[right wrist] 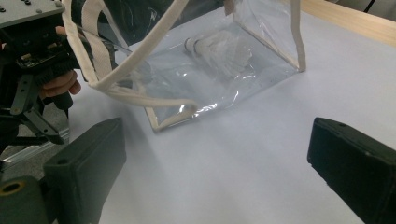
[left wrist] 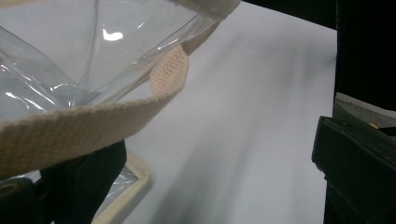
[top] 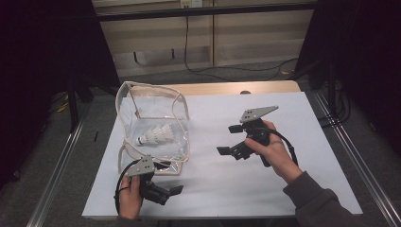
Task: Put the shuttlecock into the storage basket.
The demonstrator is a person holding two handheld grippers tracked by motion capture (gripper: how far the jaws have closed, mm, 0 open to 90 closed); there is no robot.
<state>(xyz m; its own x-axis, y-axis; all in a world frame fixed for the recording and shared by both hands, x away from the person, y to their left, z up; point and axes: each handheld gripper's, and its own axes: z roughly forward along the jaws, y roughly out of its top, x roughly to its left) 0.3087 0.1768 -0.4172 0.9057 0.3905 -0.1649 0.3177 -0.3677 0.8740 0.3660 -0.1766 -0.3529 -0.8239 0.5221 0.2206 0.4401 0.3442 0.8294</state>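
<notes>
While the clear bag (top: pixel 152 127) lay near the tabletop's left edge holding the shuttlecock (top: pixel 155 135), my left gripper (top: pixel 161 182) worked at its near rim; a tug could tip it.

Up close, my left jaws stood wide, the strap (left wrist: pixel 84 126) possibly just draped over one.

My right gripper (right wrist: pixel 219 177) gaped empty; the shuttlecock blurred behind plastic.

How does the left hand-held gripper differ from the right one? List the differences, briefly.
The left hand-held gripper sits at the clear bag's near edge, with the woven strap lying over one jaw. The right hand-held gripper is apart from the bag, over the bare white table. The left is by the table's front edge, the right nearer its middle. Both are open, clamping nothing.
</notes>
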